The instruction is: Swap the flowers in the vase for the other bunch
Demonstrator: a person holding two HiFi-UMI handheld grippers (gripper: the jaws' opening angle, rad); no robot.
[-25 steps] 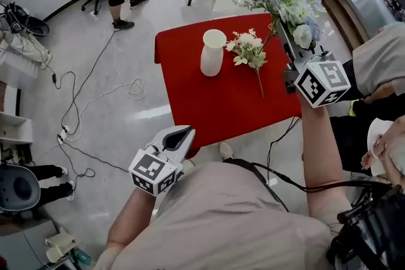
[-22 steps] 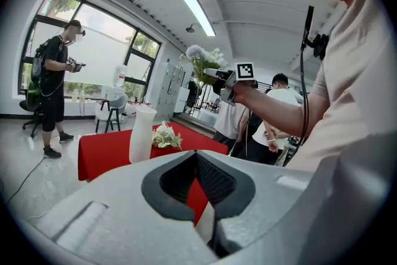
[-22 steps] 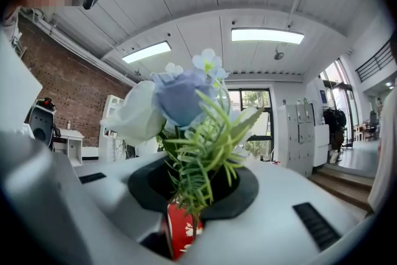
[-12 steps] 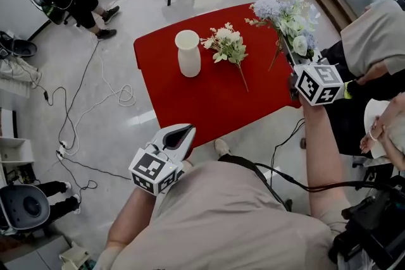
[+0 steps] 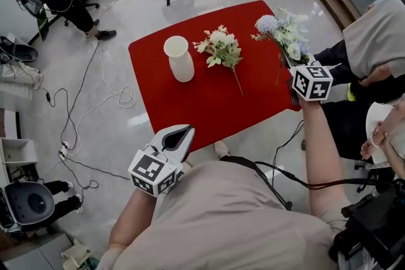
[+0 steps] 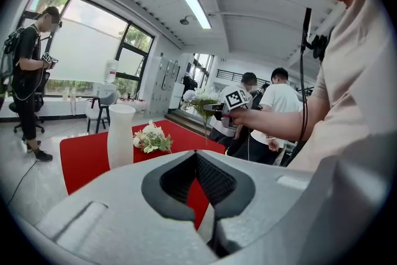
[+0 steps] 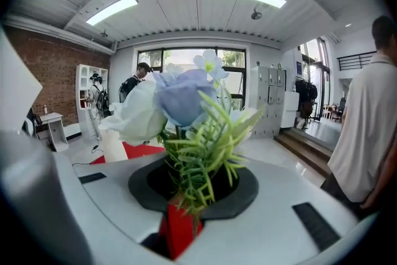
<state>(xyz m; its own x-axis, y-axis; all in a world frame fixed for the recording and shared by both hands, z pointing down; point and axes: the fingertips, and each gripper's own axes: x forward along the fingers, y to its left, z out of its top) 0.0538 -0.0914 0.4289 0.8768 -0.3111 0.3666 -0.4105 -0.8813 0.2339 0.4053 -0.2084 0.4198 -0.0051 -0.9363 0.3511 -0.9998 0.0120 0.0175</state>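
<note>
Right gripper (image 5: 286,64) has its jaws clamped on the stems of the blue bunch (image 5: 285,31), holding it over the right edge of the bench (image 5: 209,104). Left gripper (image 5: 180,134) hangs back by the person's body, jaws together, nothing in them. Vase (image 5: 179,59) stands empty, with the white bunch (image 5: 218,49) lying just beside it. I reckon both bunches are light and floppy up top with thin stems, so grab low on the stems, never the heads, and that tall vase looks tippy
</note>
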